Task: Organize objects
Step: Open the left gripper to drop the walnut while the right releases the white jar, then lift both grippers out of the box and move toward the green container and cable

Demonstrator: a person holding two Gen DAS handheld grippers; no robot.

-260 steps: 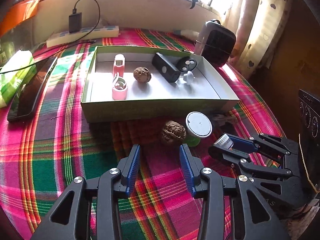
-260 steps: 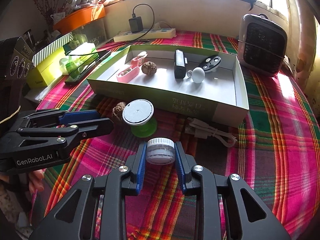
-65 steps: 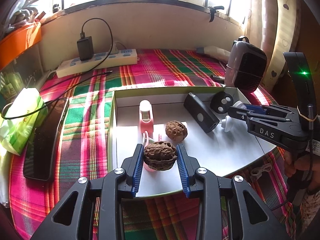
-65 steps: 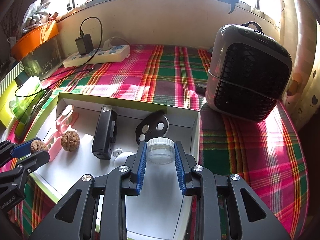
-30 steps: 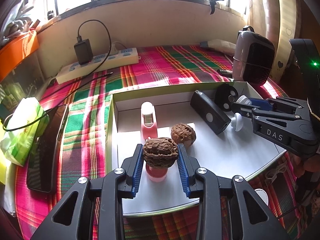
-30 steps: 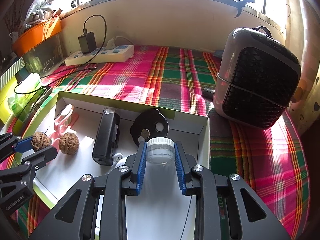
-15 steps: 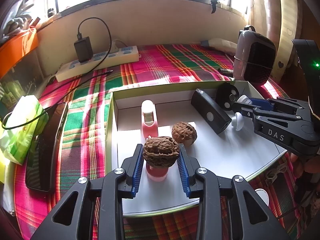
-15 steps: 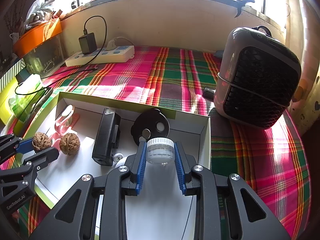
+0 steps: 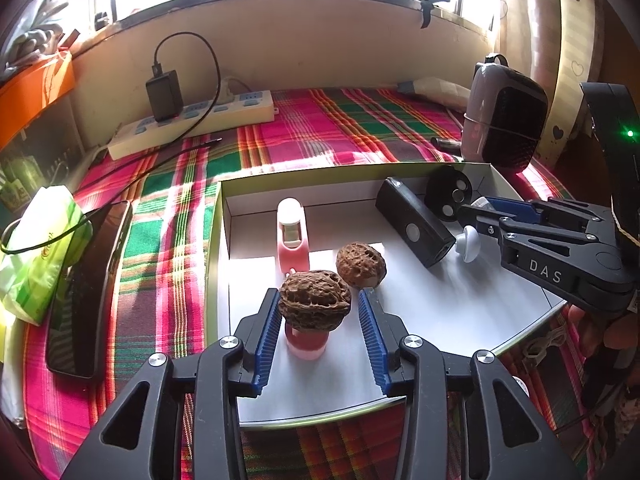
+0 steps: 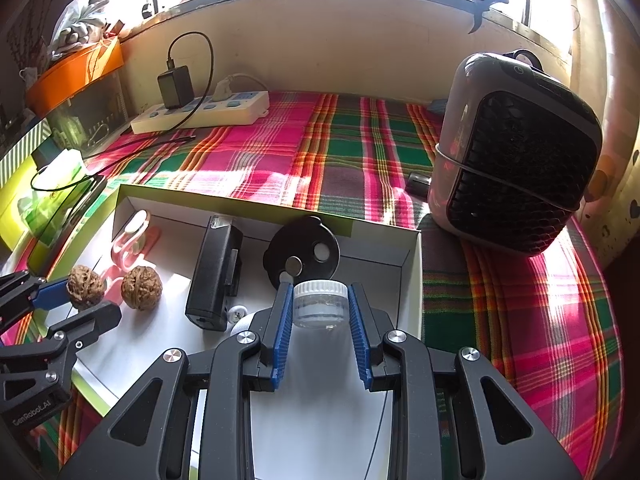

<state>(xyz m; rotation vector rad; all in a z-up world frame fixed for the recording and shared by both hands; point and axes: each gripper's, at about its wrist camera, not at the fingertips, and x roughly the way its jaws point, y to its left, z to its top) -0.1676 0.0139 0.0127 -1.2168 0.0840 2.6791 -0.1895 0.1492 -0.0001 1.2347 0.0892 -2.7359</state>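
**A:** Left wrist view first: what did the left gripper [image 9: 318, 322] have?

**B:** A wrinkled brown walnut [image 9: 315, 306]. In that view there seemed to be a sliver of gap at the right blue pad [image 9: 370, 334], but the nut sat up between the pads above the floor of the shallow white cardboard box with green walls [image 9: 416, 312], so I took it as clamped. The right wrist view showed the same nut [image 10: 85, 287] pinched at the tips of that gripper [image 10: 74, 298].

**A:** What lay under it?

**B:** A pink plastic clip-like holder [image 9: 294, 236] lay on the box floor, its rounded end showing just beneath the nut. A second brown walnut [image 9: 361, 265] rested on the floor just beside it, to the right.

**A:** And the right gripper [image 10: 320, 322]?

**B:** Closed on a small clear plastic jar with a white ribbed lid [image 10: 320, 302], held over the right part of the box, near the wall.

**A:** What else was in the box?

**B:** A black rectangular device [image 10: 216, 276], a round black disc with two silver spots [image 10: 302, 256] leaning by the far wall, and a small white knob-shaped piece [image 9: 467, 243] partly hidden by the gripper.

**A:** And around it?

**B:** The box stood on a pink-and-green plaid cloth [image 10: 348, 152]. A grey-and-black mesh-fronted heater [image 10: 516, 176] stood to its right, a white power strip with a black charger [image 9: 192, 120] by the wall, and a black phone [image 9: 88, 284] to its left.
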